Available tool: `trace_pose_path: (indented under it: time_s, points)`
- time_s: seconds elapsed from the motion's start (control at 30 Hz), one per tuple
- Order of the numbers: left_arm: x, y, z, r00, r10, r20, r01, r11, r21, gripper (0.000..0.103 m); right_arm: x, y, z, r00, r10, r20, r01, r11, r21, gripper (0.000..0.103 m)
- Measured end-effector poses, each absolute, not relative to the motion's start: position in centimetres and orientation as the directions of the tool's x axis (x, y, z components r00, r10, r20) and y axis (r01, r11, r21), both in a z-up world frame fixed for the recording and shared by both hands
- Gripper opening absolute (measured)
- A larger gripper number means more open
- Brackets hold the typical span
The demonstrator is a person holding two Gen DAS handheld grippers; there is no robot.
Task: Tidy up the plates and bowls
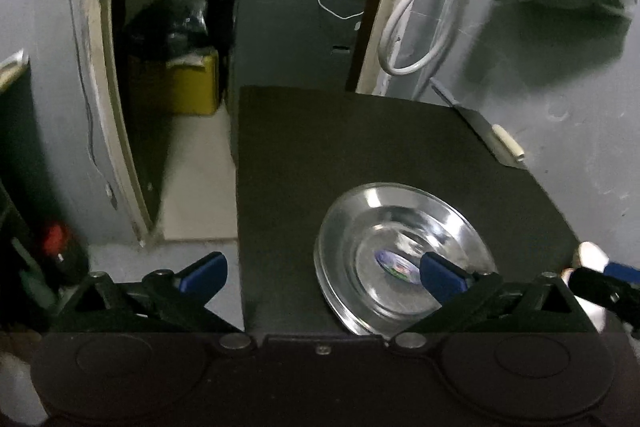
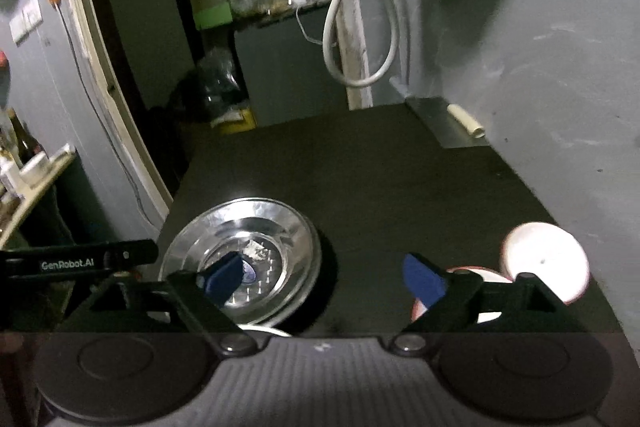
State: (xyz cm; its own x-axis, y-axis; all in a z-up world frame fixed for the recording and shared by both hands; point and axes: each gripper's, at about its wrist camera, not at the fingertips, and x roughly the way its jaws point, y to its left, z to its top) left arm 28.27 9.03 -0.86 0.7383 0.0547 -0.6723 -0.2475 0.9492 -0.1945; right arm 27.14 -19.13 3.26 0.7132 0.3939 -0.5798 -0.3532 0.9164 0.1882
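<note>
We found the steel plate [image 1: 404, 259] resting on the near part of the dark counter [image 1: 340, 147], with white dishes [image 2: 544, 263] near it on the right by the wall. We held the left gripper [image 1: 324, 271] with its fingers [image 1: 202, 271] spread wide, nothing between them. The right gripper [image 2: 324, 277] likewise had its fingers [image 2: 424, 281] spread and empty, above the bare counter between the plate and the dishes.

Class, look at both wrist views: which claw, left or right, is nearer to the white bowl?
Right. The right claw hangs open just left of the white bowl; the left claw, also open, sits farther left, over the steel plate.
</note>
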Motion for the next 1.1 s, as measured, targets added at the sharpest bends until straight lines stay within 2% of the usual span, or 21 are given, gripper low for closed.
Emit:
trace_pose_path:
  time_s: [0.13,0.4,0.73,1.1]
  points:
    - [26.7,8.0,-0.9,0.723,0.023,-0.69,-0.247,0.942,-0.227,0.102,25.5,-21.4,2.9,0.7,0.39,-0.599,-0.354,0.917,0.183,0.101]
    - [25.4,4.5,-2.1,0.653,-0.032,-0.757,-0.205,0.955,-0.217,0.102,23.6,-24.8,0.7,0.64,0.389,-0.663,-0.317,0.919,0.233,0.101]
    - [26.6,0.2,-0.5,0.651,0.008,-0.759,-0.141,0.984,-0.11,0.102,24.0,-29.1,-0.7,0.658,0.374,-0.654,-0.226,0.926,0.302,0.101]
    - [27.3,-1.9,0.2,0.643,0.045,-0.765,-0.177,0.98,-0.091,0.102,25.1,-31.2,-2.1,0.653,0.409,-0.637,-0.208,0.906,0.369,0.101]
